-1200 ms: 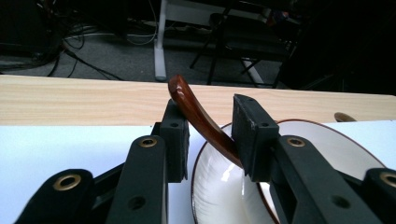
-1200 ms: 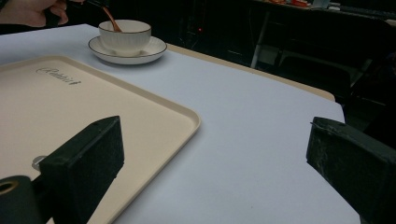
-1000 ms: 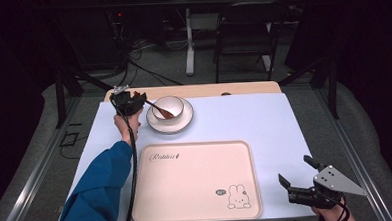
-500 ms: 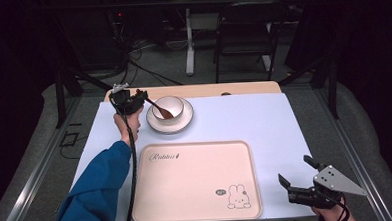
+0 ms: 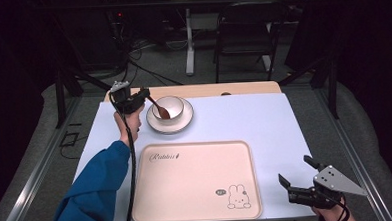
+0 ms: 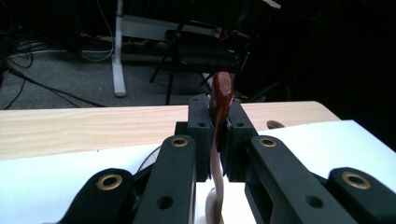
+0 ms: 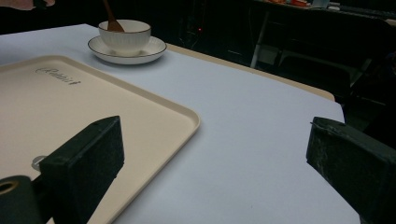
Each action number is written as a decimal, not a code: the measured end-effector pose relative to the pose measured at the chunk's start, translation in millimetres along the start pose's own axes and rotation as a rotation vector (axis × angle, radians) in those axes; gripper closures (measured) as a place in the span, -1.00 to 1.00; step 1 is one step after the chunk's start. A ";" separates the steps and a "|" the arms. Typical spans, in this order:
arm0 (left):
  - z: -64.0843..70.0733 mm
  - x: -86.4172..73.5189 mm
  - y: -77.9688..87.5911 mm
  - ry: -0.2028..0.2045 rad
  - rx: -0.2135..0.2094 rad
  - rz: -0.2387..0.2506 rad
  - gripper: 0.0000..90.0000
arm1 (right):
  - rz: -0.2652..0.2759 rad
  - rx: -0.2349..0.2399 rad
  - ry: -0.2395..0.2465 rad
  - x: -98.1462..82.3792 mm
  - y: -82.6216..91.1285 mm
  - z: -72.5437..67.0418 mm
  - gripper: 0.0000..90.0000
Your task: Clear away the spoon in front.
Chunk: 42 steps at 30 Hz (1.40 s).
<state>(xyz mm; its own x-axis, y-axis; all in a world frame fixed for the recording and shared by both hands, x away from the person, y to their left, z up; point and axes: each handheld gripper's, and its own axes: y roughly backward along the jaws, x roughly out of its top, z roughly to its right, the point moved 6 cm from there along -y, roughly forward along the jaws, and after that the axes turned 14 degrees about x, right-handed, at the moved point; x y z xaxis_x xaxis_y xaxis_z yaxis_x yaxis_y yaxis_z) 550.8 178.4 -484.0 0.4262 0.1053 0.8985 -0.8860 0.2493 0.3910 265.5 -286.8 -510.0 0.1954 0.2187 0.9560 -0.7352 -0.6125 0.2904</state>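
High view: right tongs (image 5: 298, 177) beyond tray (image 5: 197, 190) edge.

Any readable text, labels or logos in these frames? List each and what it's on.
"Rabbit" or something close: cursive script at the upper left of the tray, too blurred to be sure of the letters.
Small dark oval mark beside the rabbit drawing on the tray: too small to read.
No readable text on the bowl, saucer or grippers.
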 end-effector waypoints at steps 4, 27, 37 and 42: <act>0.2 2.0 2.2 -0.009 -0.005 0.005 0.88 | 0.000 0.000 0.001 0.1 -0.1 -0.1 -0.92; 8.6 35.0 38.2 -0.121 -0.048 0.062 0.88 | 0.000 0.000 0.002 0.2 -0.3 -0.2 -0.92; 15.5 44.5 55.9 -0.174 -0.086 0.069 0.88 | -0.001 0.000 -0.001 0.1 -0.5 -0.1 -0.92; 15.8 46.7 64.3 -0.191 -0.106 0.056 0.88 | -0.001 0.001 -0.001 0.1 -0.5 -0.1 -0.92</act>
<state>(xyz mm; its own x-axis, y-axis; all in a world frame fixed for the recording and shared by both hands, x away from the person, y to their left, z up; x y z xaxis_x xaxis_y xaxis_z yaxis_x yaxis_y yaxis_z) 510.9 184.1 -413.8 0.3255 -0.0602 0.9436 -0.8787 0.3492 0.3254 265.9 -286.4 -510.1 0.1967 0.2186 0.9558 -0.7345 -0.6129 0.2913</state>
